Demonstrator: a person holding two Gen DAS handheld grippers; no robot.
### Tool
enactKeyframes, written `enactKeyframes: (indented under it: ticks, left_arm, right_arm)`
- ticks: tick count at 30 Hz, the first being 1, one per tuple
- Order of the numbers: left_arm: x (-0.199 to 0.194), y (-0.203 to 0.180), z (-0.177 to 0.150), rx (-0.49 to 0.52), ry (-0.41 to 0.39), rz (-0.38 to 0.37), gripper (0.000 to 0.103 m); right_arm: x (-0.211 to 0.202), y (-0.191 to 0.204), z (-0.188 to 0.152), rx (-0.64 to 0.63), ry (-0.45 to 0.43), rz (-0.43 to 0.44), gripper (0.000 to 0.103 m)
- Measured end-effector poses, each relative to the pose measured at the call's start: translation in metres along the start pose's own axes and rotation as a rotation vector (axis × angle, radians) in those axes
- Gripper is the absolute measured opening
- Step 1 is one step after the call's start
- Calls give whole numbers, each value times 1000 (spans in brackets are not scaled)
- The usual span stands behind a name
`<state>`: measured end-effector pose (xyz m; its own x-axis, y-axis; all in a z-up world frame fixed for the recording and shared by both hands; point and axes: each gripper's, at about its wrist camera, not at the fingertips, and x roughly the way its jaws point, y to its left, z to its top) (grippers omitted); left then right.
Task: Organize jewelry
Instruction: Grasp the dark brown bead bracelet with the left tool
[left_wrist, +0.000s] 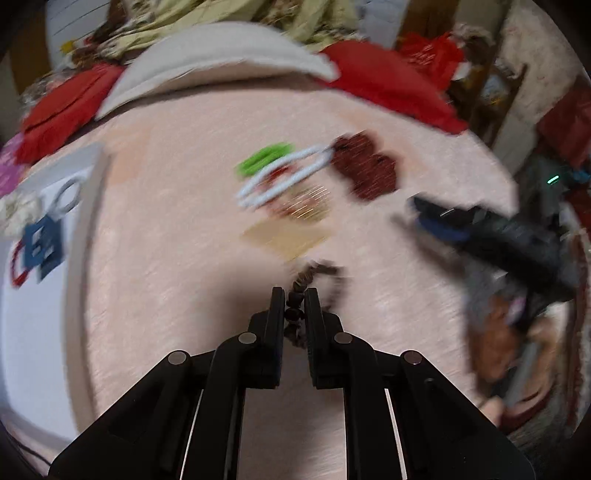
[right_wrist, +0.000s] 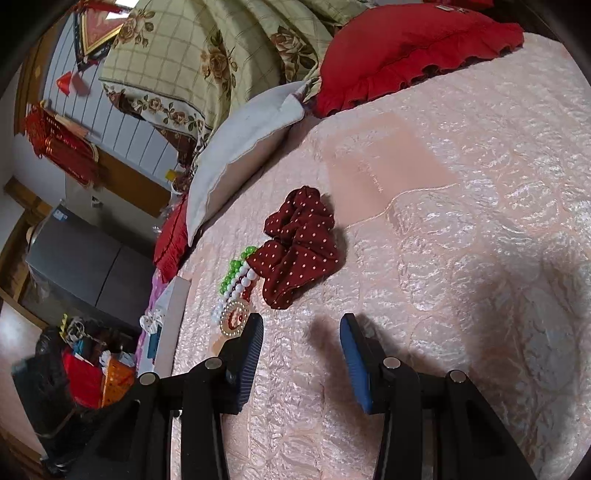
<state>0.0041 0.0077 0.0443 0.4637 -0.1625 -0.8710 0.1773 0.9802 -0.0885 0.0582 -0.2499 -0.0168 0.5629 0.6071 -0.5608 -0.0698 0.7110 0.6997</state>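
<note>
My left gripper (left_wrist: 294, 295) is shut on a dark brown bead bracelet (left_wrist: 317, 271), which hangs above the pink bedspread (left_wrist: 166, 277); this view is motion-blurred. Ahead lie a white pearl strand (left_wrist: 284, 177), a green bead bracelet (left_wrist: 264, 158), a sparkly ring-shaped piece (left_wrist: 306, 206) and a maroon polka-dot scrunchie (left_wrist: 365, 162). A white box (left_wrist: 44, 236) at the left holds a blue piece and rings. My right gripper (right_wrist: 301, 332) is open and empty over the bedspread, just right of the pearl strand (right_wrist: 236, 291), the green beads (right_wrist: 232, 271) and the scrunchie (right_wrist: 299, 247). It also shows in the left wrist view (left_wrist: 436, 218).
Red pillows (right_wrist: 406, 48), a white pillow (right_wrist: 243, 147) and a floral quilt (right_wrist: 207, 48) sit at the head of the bed. The white box's edge (right_wrist: 173, 325) lies at the bed's left side. A grey cabinet (right_wrist: 85, 266) and clutter stand on the floor beyond.
</note>
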Motion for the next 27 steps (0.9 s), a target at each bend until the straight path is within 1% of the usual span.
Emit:
enactKeyframes:
  ticks: [2, 3, 6, 9, 11, 14, 16, 18, 22, 24, 26, 27]
  left_arm:
    - [11, 13, -7, -27, 31, 45, 9]
    - [15, 21, -11, -48, 40, 48, 9]
    - [15, 36, -16, -92, 19, 13, 9]
    - [11, 40, -20, -95, -10, -10, 10]
    - [6, 42, -21, -97, -38, -43, 10]
    - [-1, 48, -22, -113, -74, -88, 16]
    - [-2, 51, -23, -121, -86, -97, 28]
    - [0, 53, -23, -120, -86, -89, 30]
    - [11, 51, -21, -90, -69, -90, 30]
    - [16, 49, -21, -64, -71, -89, 30]
    - [18, 44, -20, -18, -87, -67, 29]
    - [19, 41, -20, 10, -88, -62, 19]
  right_arm:
    - [1, 2, -2, -14, 6, -13, 41]
    - [2, 2, -3, -20, 9, -17, 42]
    - [2, 4, -4, -35, 2, -25, 44]
    - [3, 7, -6, -56, -2, -38, 44]
    - [3, 9, -7, -68, -3, -44, 44]
    - [3, 10, -8, -79, -7, -50, 44]
    - [3, 11, -8, -82, -10, -54, 44]
    - [3, 12, -9, -89, -14, -62, 44]
    - [9, 20, -7, -127, -7, -113, 44]
    - [11, 30, -6, -148, 20, -164, 44]
    - [13, 40, -6, -151, 39, -144, 44]
    - [14, 47, -6, -153, 43, -133, 44]
